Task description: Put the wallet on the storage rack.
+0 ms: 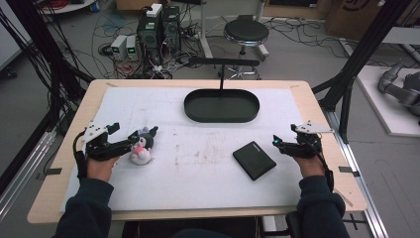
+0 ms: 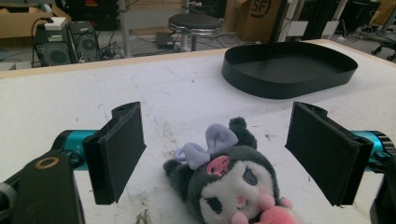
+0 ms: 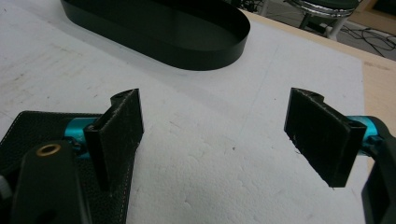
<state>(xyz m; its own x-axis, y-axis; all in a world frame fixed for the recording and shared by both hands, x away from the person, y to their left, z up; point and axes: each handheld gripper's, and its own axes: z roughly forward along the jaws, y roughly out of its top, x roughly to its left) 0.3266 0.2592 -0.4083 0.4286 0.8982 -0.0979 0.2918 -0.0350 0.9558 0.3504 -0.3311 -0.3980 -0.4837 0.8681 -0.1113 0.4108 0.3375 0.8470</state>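
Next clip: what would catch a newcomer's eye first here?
Probably the plush toy, dark with a lilac bow and pink cheeks, lying at the table's left between the open jaws of the left gripper. Next, the black oval tray at the far middle, and the black wallet just beside the open right gripper.

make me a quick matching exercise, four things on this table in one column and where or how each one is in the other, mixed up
Things:
1. plush toy
2. black wallet
3. oval tray
4. right gripper

States:
A. empty, at the far middle of the table
B. open, nothing between its jaws
C. lying between the open jaws of the left gripper
D. flat on the mat, beside the right gripper

Pairs: 1-C, 2-D, 3-A, 4-B
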